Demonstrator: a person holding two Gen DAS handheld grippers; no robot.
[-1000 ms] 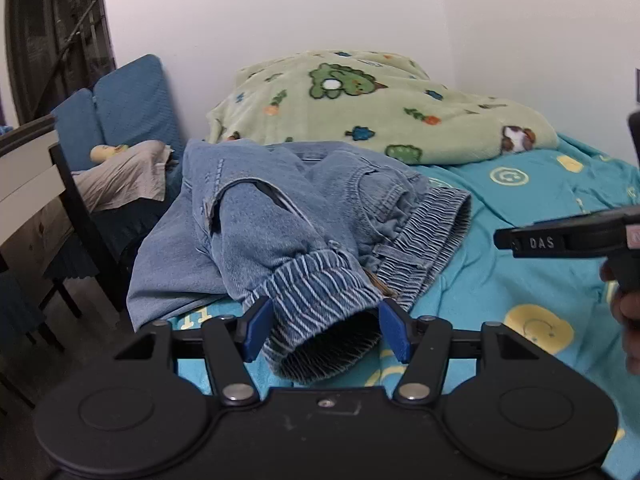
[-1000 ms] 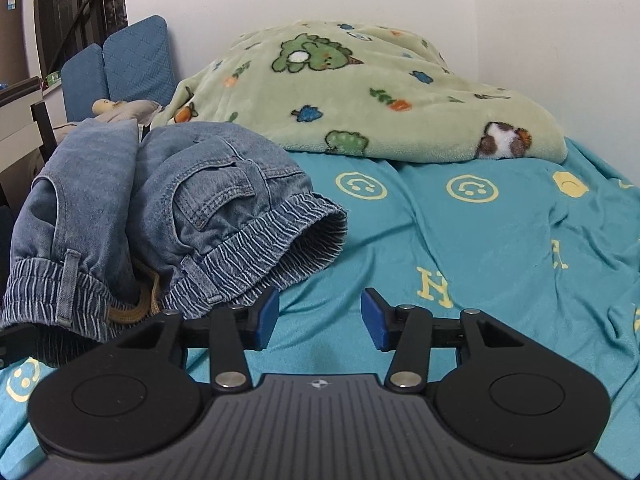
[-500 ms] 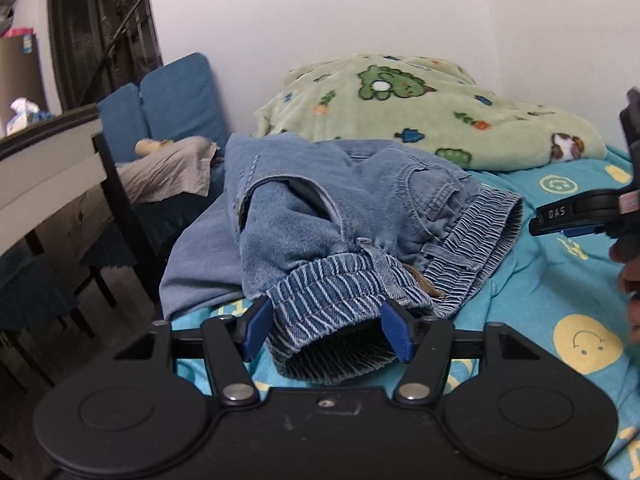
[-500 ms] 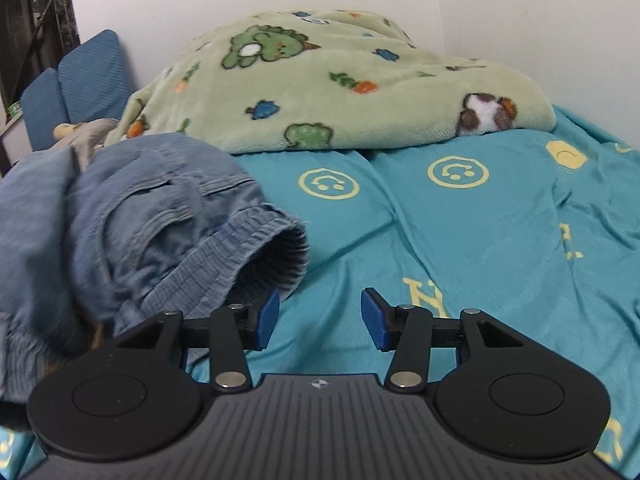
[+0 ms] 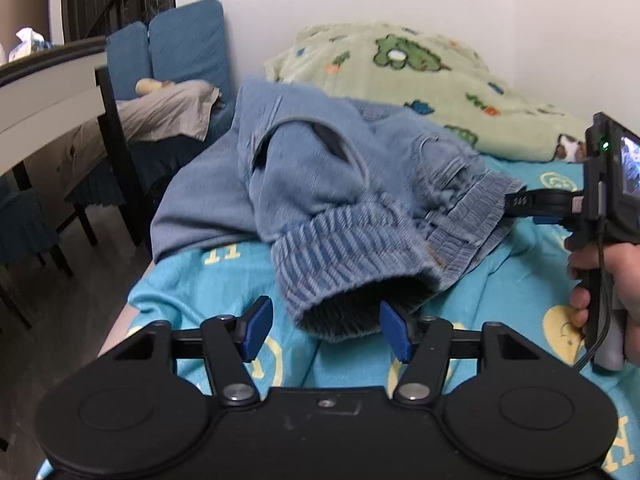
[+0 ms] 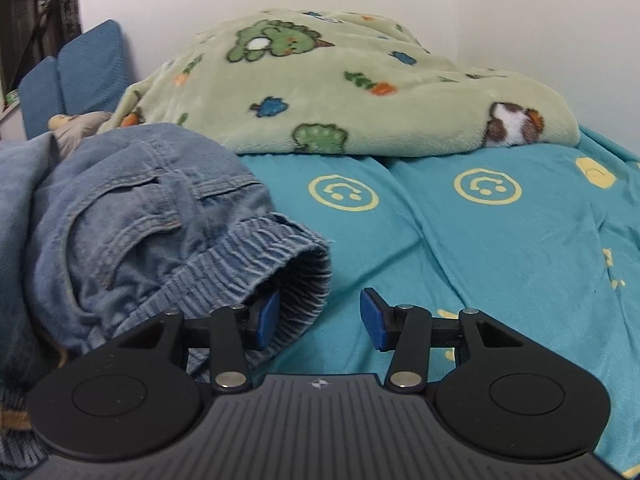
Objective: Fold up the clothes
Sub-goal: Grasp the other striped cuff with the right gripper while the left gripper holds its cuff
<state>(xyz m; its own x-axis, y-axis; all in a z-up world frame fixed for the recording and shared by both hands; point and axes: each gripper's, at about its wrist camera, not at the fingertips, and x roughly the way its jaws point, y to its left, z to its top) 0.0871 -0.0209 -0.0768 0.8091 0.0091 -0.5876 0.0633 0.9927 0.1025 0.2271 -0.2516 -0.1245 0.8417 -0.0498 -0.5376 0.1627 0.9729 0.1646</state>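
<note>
Right tool now reaches jeans waistband, jaws apart.

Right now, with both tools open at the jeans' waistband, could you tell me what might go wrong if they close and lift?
1. The jeans lie bunched, one part draping off the bed's edge; lifting may drag the heap floorward.
2. The left tool straddles a gathered waistband fold; it may pinch several layers.
3. One finger of the right tool sits inside the waistband opening, the other over the sheet; closing might catch sheet too.
</note>
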